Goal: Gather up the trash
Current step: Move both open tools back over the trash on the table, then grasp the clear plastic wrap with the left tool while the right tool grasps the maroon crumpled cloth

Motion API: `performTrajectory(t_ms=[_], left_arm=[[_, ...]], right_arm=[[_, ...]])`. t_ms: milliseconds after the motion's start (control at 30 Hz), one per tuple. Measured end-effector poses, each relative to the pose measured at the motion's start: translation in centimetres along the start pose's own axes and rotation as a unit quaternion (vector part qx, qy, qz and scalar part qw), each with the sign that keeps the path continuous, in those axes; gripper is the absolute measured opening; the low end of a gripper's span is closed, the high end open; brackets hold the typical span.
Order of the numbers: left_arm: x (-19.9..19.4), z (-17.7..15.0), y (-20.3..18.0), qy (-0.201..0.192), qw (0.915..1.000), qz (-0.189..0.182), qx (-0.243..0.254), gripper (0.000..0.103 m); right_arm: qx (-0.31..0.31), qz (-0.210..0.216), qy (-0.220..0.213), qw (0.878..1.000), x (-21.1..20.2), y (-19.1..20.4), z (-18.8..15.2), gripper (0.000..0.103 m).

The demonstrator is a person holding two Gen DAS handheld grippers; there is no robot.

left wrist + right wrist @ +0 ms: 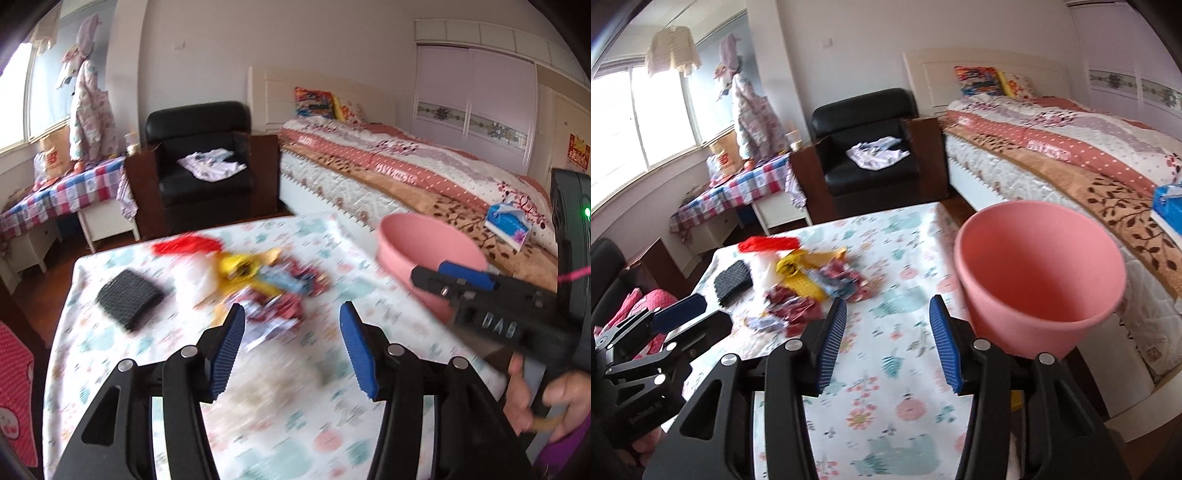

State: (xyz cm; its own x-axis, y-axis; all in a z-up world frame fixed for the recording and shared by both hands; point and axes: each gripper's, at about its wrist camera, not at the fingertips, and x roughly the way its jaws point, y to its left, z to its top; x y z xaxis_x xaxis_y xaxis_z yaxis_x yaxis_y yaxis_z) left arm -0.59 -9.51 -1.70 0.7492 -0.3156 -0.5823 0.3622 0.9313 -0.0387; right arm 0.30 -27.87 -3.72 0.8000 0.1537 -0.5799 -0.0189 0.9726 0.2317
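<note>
Approach step: both grippers, left and right, hang empty with jaws apart. Trash lies mid-frame on the bench (blurred); bin at right. Next: close on a wrapper.

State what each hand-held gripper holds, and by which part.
Nothing is held. The left hand-held gripper and right hand-held gripper both stand open and empty above the table.

Daylight from blown-out window at left; table clutter motion-blurred, fisheye bends edges, dark corners.
</note>
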Motion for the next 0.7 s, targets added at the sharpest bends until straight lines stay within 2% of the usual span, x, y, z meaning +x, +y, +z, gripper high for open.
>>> performTrajectory(t_ms=[167,300,433,700], left_arm=[[-0.2,-2.2,2.8,0.028,0.9996,0.005,0.001,0.058],[0.9,-4.0,4.3,0.069,0.9975,-0.008,-0.014,0.058],[2.1,-4.1,4.1,0.087,0.9951,-0.038,-0.029,0.058],[4.4,-3.7,2.7,0.099,0.9947,-0.025,-0.009,0.056]], right_arm=[[-0.009,0.022,0.020,1.000,1.1,1.5,-0.9,0.048],[-0.021,0.034,0.034,0.999,1.5,2.5,-1.4,0.048],[-0.027,0.039,0.042,0.998,2.0,3.0,-1.5,0.048],[-0.021,0.041,0.053,0.998,2.9,2.7,-1.3,0.048]])
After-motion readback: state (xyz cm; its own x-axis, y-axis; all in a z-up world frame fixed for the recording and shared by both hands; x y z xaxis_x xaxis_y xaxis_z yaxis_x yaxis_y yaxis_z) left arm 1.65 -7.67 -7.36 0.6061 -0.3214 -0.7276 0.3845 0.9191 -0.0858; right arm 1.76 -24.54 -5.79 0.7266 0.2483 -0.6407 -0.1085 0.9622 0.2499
